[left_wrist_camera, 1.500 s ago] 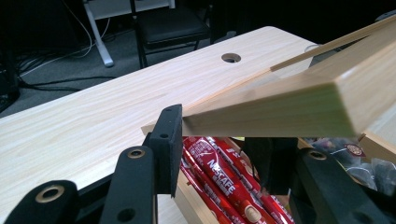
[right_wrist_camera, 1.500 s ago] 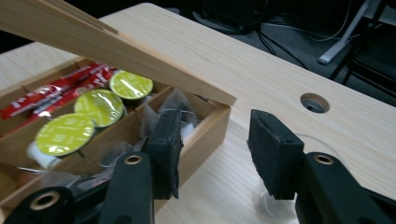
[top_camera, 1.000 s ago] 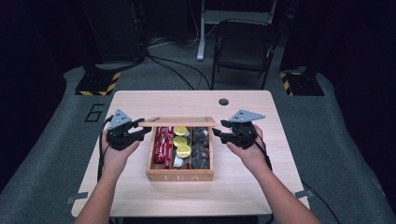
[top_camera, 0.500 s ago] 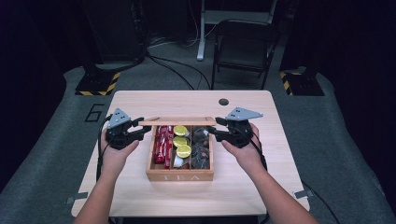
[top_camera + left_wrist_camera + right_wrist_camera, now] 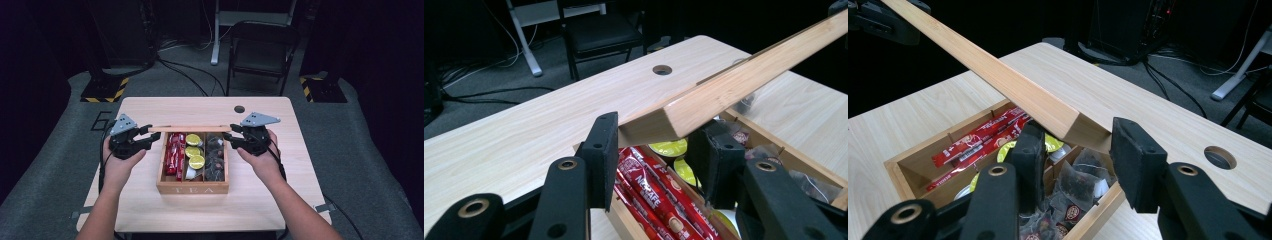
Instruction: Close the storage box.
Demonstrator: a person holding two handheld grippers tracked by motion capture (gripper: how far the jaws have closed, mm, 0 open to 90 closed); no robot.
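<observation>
A wooden tea box (image 5: 192,188) sits mid-table with its lid (image 5: 190,128) raised at the back. It holds red stick packets (image 5: 175,150), yellow-green capsules (image 5: 194,150) and dark tea bags (image 5: 215,157). My left gripper (image 5: 151,136) is shut on the lid's left end (image 5: 664,120), with a pad against each side. My right gripper (image 5: 229,140) straddles the lid's right end (image 5: 1083,131). Its jaws have just been closing, and a gap remains beside the left pad (image 5: 1030,145), so it is open.
The light wooden table (image 5: 200,210) has a round cable hole (image 5: 239,108) behind the box. A dark folding chair (image 5: 262,50) stands beyond the far edge. Cables and hazard-striped stand bases (image 5: 105,90) lie on the grey floor.
My right gripper has edged left onto the lid's right end and its jaws have narrowed. The left gripper, lid and box look the same.
</observation>
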